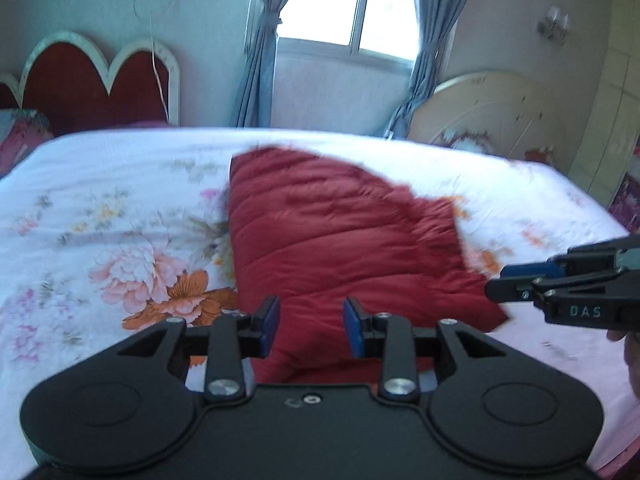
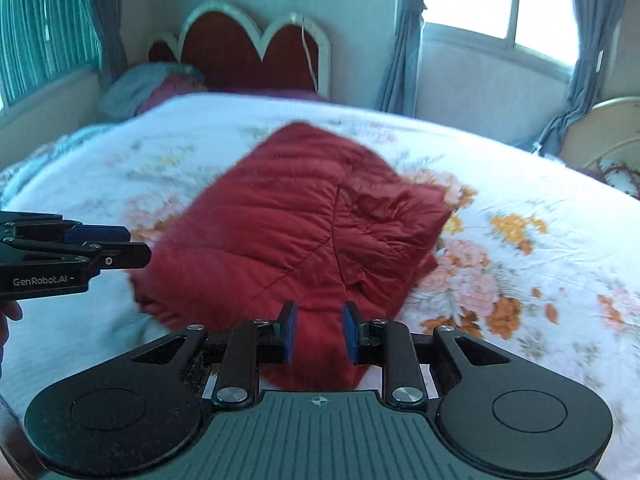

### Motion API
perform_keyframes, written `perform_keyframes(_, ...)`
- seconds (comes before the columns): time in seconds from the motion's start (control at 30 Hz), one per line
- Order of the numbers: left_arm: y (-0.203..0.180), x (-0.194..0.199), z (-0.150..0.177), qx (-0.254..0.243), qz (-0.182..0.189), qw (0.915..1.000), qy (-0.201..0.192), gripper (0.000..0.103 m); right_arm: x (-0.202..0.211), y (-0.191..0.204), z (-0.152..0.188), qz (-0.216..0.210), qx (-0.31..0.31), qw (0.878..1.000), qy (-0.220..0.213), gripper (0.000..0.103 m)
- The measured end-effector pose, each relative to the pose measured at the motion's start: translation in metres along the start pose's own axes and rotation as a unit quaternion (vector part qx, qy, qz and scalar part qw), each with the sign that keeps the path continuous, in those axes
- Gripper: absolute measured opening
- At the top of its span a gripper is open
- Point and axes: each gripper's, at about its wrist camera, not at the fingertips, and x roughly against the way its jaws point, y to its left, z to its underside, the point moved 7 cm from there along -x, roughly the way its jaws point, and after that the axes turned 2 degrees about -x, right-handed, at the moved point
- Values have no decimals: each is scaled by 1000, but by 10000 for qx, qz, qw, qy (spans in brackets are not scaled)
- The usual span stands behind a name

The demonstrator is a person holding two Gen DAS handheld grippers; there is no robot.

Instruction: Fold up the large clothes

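1. A red quilted jacket (image 1: 320, 232) lies already folded into a compact bundle near the middle of the floral bedsheet (image 1: 100, 208), its near edge closest to both grippers.
2. The left gripper (image 1: 311, 326) hovers over the jacket's near edge, jaws apart with nothing between them.
3. The right gripper (image 2: 319, 330) sits over the same near edge, a little to the jacket's right, jaws likewise apart and empty.
4. The jacket looks padded and light, soft and springy, so folds would likely puff back open; its shell seems smooth and may slip.
5. The best hold is probably at the two near corners, pinching through all layers at the stitched seam (image 2: 304, 256) lines, not the loose puffy middle.
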Motion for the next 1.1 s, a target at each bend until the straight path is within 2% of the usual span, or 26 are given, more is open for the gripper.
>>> perform_keyframes(0.17, -28, 51, 7, -15, 4, 9997, -253, 41, 61, 9, 20, 103, -245, 9993, -279, 25)
perform_keyframes(0.2, -33, 59, 10, -3, -20, 9997, -258, 44, 69, 10, 25, 133, -303, 9990, -287, 30)
perform_keyframes(0.23, -37, 67, 12, 0, -73, 9996, -286, 58, 80, 12, 28, 172, -361, 9987, -320, 43)
perform_keyframes(0.27, -41, 75, 15, -8, -156, 9993, -340, 67, 90, 14, 31, 244, -411, 9980, -426, 84)
perform_keyframes(0.3, -44, 82, 17, -18, -289, 9989, -373, 88, 100, 15, 33, 319, -426, 9968, -596, 101)
perform_keyframes(0.33, -47, 90, 18, -30, -492, 9978, -444, 103, 111, 18, 37, 335, -407, 9960, -724, 101)
perform_keyframes(0.4, -54, 106, 21, -101, -772, 9949, -647, 103, 124, 21, 43, 422, -444, 9954, -732, 101)
perform_keyframes(0.57, -66, 127, 27, -221, -900, 9938, -611, 103, 151, 26, 56, 776, -501, 9930, -735, 101)
perform_keyframes(0.73, -70, 136, 32, -113, -793, 9954, -518, 103, 170, 21, 70, 924, -731, 9904, -723, 101)
perform_keyframes(1.1, -91, 146, 30, -215, -544, 9959, -691, 103, 190, 14, 79, 1096, -919, 9870, -739, 102)
